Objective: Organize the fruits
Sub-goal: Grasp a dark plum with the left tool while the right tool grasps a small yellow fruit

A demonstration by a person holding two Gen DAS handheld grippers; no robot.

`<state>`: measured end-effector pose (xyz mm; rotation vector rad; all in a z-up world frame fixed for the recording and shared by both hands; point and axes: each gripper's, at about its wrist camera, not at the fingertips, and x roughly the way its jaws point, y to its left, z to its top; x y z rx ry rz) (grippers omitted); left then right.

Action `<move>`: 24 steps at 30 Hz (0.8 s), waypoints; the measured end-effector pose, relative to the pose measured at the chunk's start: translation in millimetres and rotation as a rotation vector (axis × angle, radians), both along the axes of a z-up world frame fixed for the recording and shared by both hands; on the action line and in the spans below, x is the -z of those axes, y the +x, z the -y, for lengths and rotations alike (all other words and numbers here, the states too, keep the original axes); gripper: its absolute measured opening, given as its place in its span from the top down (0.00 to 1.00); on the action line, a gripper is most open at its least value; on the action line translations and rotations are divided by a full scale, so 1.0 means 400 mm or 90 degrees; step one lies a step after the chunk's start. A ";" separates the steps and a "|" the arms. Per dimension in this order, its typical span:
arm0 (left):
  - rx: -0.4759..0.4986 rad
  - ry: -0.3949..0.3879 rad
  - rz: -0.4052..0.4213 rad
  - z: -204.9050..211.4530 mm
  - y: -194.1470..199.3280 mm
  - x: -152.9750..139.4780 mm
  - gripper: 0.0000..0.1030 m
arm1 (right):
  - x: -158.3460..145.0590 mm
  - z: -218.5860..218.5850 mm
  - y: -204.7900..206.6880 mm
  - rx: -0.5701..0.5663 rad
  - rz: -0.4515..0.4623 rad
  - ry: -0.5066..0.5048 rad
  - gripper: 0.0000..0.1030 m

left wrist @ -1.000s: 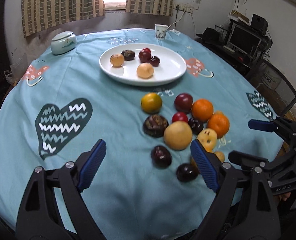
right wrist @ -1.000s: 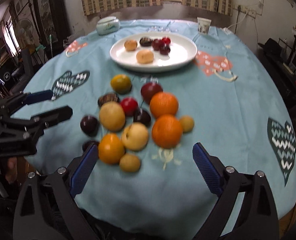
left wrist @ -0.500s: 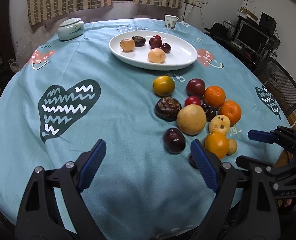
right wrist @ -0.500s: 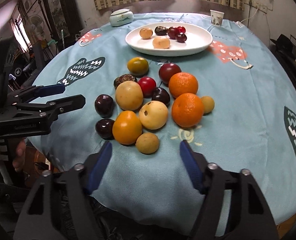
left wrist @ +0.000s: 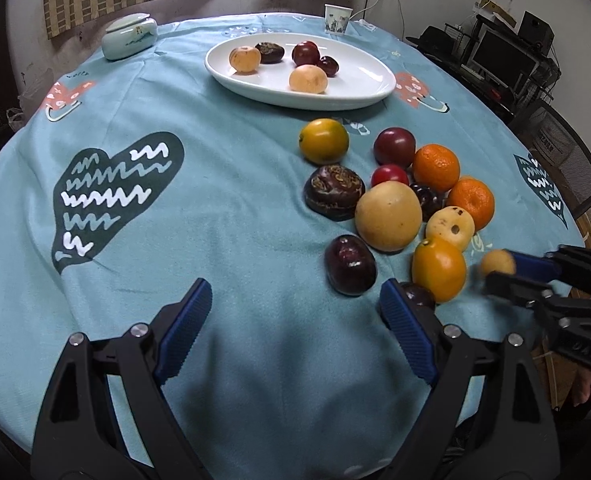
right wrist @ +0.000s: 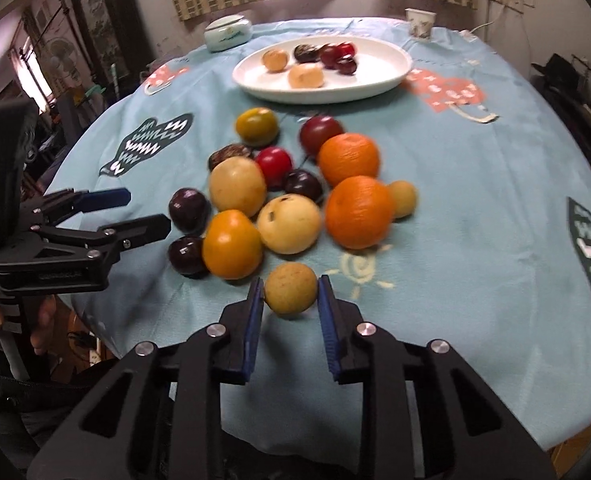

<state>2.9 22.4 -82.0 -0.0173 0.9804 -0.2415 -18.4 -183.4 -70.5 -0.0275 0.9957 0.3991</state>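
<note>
I have just closed my right claw (right wrist: 290,300) on the small tan fruit (right wrist: 291,288) at the worktop's (right wrist: 475,200) near edge, clear of the pile, bound for the white plate (right wrist: 391,76), left claw (left wrist: 295,320) spread over bare cloth.

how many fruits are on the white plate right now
5 on the white plate: a tan fruit at the left, a dark wrinkled one beside it, a dark red one, a smaller dark one, and a pale tan one nearest. None seems hidden.
</note>
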 end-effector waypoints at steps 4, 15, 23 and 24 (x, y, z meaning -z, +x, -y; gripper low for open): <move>-0.011 -0.016 -0.015 0.012 0.029 0.024 0.16 | -0.002 0.033 0.004 0.024 -0.005 0.008 0.73; 0.020 -0.089 -0.013 0.052 0.050 0.024 0.66 | 0.002 0.031 0.002 0.016 -0.020 0.025 0.73; 0.015 -0.107 -0.012 0.050 0.059 0.028 0.66 | 0.003 0.027 0.000 0.013 -0.022 0.026 0.73; 0.016 -0.102 -0.008 0.051 0.053 0.025 0.66 | 0.000 0.028 0.000 0.013 -0.020 0.029 0.73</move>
